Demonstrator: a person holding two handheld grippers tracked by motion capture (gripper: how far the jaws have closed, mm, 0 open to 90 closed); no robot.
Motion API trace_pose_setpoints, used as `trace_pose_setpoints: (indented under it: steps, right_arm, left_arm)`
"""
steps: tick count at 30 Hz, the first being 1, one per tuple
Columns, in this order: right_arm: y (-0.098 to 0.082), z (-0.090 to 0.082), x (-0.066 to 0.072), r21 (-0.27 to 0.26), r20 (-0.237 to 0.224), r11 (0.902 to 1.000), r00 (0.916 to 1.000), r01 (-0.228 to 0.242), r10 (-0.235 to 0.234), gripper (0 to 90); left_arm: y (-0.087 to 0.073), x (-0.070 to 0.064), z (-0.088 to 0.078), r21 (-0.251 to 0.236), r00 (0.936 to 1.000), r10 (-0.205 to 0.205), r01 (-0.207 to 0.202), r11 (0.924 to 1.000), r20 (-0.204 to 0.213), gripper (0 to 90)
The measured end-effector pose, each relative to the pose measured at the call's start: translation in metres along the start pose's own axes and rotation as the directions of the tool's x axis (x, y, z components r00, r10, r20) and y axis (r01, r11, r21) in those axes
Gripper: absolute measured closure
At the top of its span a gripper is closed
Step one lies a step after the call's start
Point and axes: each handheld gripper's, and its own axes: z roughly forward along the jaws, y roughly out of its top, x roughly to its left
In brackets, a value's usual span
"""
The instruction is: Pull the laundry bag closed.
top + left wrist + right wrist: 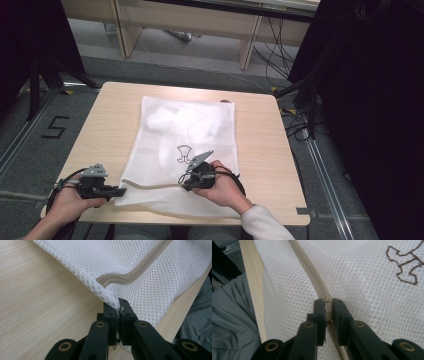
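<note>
Mesh bag (187, 145) lies flat mid-table (260, 150), its near edge by the person's side and something white inside; the left gripper (121, 190) is clamped on the bag's near-left corner — in the left gripper view (117, 315) the mesh is pinched tight between the jaws, just where the zip (130, 276) ends; the right gripper (186, 184) sits over the near edge, and its own view (327, 307) has the jaws closed on the zip line (312, 272), a small metal bit at the tips — the slider (326, 300), I'd say, though it's tiny; the zip looks shut ahead of those jaws, with the track behind them hidden; so, as a judgement: corner anchored, slider gripped, the pull along the zip is all to come; whether that pull opens or closes the bag I can't tell.
</note>
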Motion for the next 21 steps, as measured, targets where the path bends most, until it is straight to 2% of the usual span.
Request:
trace_pose_setpoints:
  steps: [1, 6, 7, 17, 21]
  right_arm:
    - [-0.0004, -0.0001, 0.0001, 0.000, 0.000, 1.0000, 1.0000, -0.001, 0.001, 82.4]
    - [-0.0016, -0.0009, -0.0005, -0.004, 0.001, 1.0000, 1.0000, 0.001, -0.001, 82.4]
    - [-0.0017, -0.0012, -0.0004, -0.004, 0.000, 1.0000, 1.0000, 0.001, -0.001, 82.4]
    - [-0.0058, -0.0055, -0.0026, 0.005, 0.000, 0.9999, 0.9999, -0.012, 0.012, 82.4]
    - [-0.0074, -0.0067, -0.0038, -0.006, 0.010, 0.9999, 0.9999, -0.010, 0.010, 82.4]
  left_arm:
    - [0.0002, 0.0005, -0.0001, -0.001, 0.9999, 0.011, -0.011, 0.9999, 0.001, 85.7]
    - [0.0000, -0.0001, 0.0002, -0.001, 1.0000, -0.002, 0.002, 1.0000, 0.000, 85.7]
    - [0.0001, 0.0004, -0.0001, -0.001, 1.0000, 0.010, -0.010, 1.0000, -0.001, 85.6]
    - [0.0001, 0.0005, -0.0002, -0.001, 1.0000, 0.009, -0.009, 1.0000, -0.002, 85.7]
    - [0.0001, 0.0006, -0.0002, -0.001, 1.0000, 0.007, -0.007, 1.0000, -0.003, 85.7]
